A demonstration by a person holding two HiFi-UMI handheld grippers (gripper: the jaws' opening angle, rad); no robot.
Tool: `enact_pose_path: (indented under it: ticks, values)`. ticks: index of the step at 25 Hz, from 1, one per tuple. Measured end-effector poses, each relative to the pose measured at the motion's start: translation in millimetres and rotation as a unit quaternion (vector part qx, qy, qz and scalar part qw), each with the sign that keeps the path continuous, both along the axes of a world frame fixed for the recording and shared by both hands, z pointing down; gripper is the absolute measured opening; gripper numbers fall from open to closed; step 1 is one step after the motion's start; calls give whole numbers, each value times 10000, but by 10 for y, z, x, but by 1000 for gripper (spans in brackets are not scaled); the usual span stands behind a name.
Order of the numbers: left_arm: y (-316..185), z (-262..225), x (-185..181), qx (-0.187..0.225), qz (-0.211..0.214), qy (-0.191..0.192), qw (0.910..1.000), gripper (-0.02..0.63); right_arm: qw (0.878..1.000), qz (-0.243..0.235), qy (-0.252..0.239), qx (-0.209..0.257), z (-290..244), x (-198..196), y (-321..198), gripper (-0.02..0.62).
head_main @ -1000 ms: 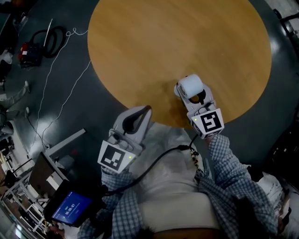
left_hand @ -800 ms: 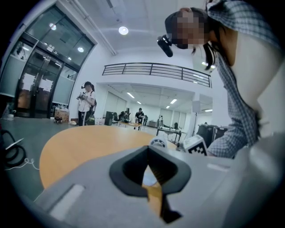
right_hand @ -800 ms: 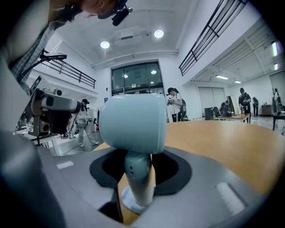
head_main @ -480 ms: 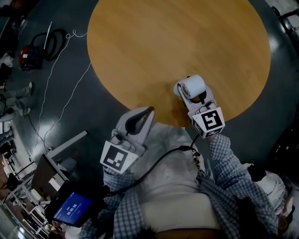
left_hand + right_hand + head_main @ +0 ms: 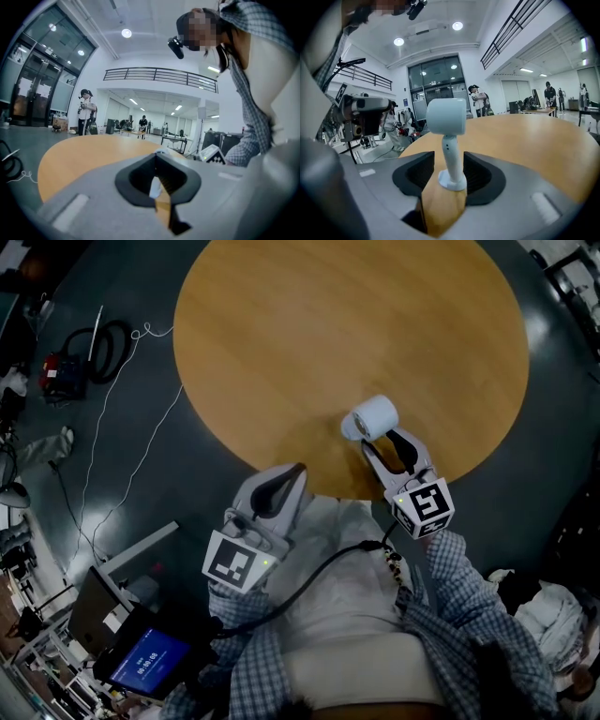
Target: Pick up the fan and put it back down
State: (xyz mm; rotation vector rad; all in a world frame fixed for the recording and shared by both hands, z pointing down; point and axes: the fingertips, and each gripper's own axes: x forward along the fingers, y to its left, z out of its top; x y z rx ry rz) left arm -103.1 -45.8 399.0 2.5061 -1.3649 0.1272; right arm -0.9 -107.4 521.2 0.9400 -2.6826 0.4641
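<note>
A small white fan [image 5: 373, 416] stands upright on the round wooden table [image 5: 309, 334], near its edge closest to me. In the right gripper view its round head [image 5: 446, 117] rises on a slim stem from a small foot resting on the wood. My right gripper [image 5: 380, 442] straddles that stem low down; its jaws are opening, and a gap shows on each side between pad and stem [image 5: 449, 161]. My left gripper [image 5: 295, 472] hovers at the table's rim to the left, jaws together and empty. Through its narrow slit [image 5: 157, 157] a sliver of the fan shows.
On the dark floor to the left lie coiled cables [image 5: 103, 315] and a red device [image 5: 58, 348]. A lit screen [image 5: 141, 657] sits at lower left. People stand far off in the hall [image 5: 477, 101], beyond the table.
The right gripper's jaws have spread off the fan's stem, and the gripper has drawn back towards me. The fan stays standing on the table. The left gripper has not moved.
</note>
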Motion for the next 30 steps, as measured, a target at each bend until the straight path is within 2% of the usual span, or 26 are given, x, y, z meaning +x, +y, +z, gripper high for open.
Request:
enact_pose_path:
  ticks: [2, 5, 9, 10, 11, 17, 24, 30]
  values:
    - [-17, -18, 41, 42, 97, -3, 9999, -2, 10000, 57, 2, 6, -86, 83, 68, 184]
    - [-93, -61, 145, 158, 291, 25, 9994, -2, 9998, 207, -16, 53, -242, 209, 117, 138]
    - [-199, -170, 305, 331, 533, 153, 9979, -2, 9987, 483, -144, 119, -481, 341, 127, 57]
    - [-239, -222, 335, 395, 544, 231, 9975, -2, 9981, 557, -242, 127, -556, 360, 107, 12]
    - [-283, -283, 360, 464, 529, 317, 9970, -2, 9973, 625, -360, 151, -641, 378, 79, -6]
    - [-456, -492, 383, 753, 410, 581, 9946, -2, 9923, 866, -740, 489, -1097, 481, -122, -6]
    - [-550, -522, 394, 857, 457, 438, 9943, -2, 9878, 1049, -908, 703, -1320, 596, -213, -5]
    - [-572, -506, 408, 861, 491, 393, 9943, -2, 9878, 902, -794, 994, -1389, 573, -285, -3]
